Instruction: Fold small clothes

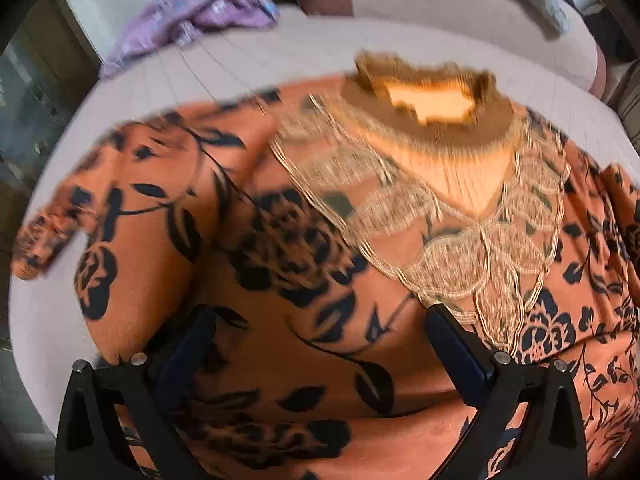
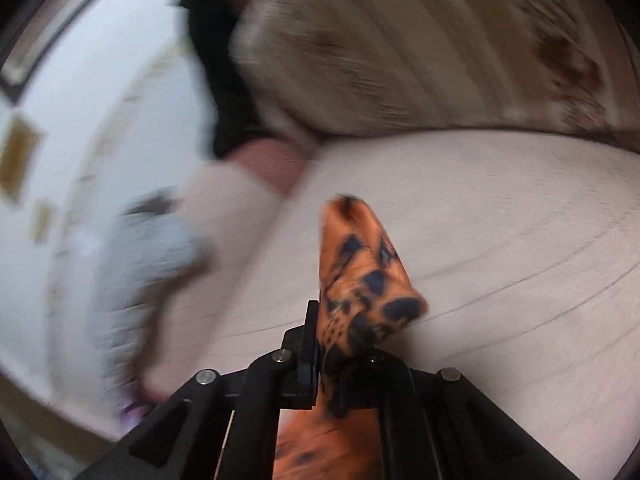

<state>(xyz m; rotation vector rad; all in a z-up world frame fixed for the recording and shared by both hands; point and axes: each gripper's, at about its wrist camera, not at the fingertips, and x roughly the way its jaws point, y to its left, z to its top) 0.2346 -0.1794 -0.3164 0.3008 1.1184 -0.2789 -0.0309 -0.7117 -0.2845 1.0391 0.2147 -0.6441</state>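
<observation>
Right wrist view: right gripper (image 2: 320, 340) was clamped tight on orange top (image 2: 360, 272) edge, cloth sticking out ahead. Left gripper (image 1: 320, 332) wide open above top, empty. Risk, prob.: thin pinch slips w/ fast pull.

No text, label, brand, number or sign can be read in either view. Both pictures are blurred, and the visible fabrics carry only patterns, no lettering.

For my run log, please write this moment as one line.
left gripper: open above orange top | right gripper: shut on orange top | bed
</observation>
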